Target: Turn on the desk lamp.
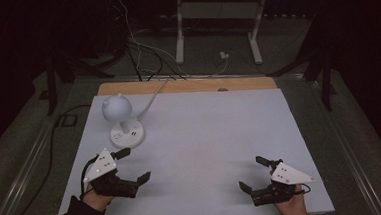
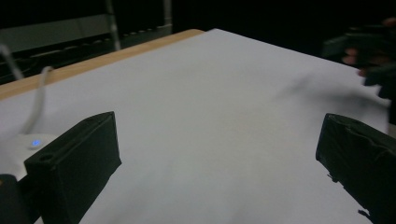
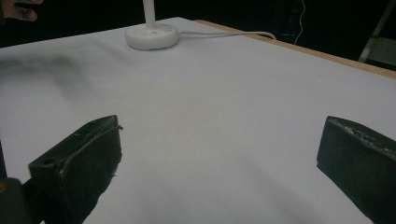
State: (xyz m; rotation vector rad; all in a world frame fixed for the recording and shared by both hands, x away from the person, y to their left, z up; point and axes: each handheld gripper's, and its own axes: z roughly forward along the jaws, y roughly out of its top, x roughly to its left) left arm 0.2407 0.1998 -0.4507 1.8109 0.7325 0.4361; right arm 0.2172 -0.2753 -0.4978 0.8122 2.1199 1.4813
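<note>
My left gripper (image 1: 134,165) hovers over the front left of the white table top (image 1: 205,136), jaws spread wide with nothing between them. In the left gripper view its black jaws frame bare white surface (image 2: 210,140). My right gripper (image 1: 255,173) sits at the front right, also open and empty, pointing toward the left. A white desk lamp (image 1: 120,114) with a round head and a round base (image 3: 152,36) stands at the back left, just beyond the left gripper. The lamp's base edge with a small blue light (image 2: 35,142) shows beside the left jaw.
The lamp's white cable (image 1: 153,97) runs off the back edge over a wooden strip (image 1: 187,85). Behind the table lie dark floor, loose cables and a white metal stand (image 1: 218,15). The other hand and gripper (image 2: 369,51) show far off in the left gripper view.
</note>
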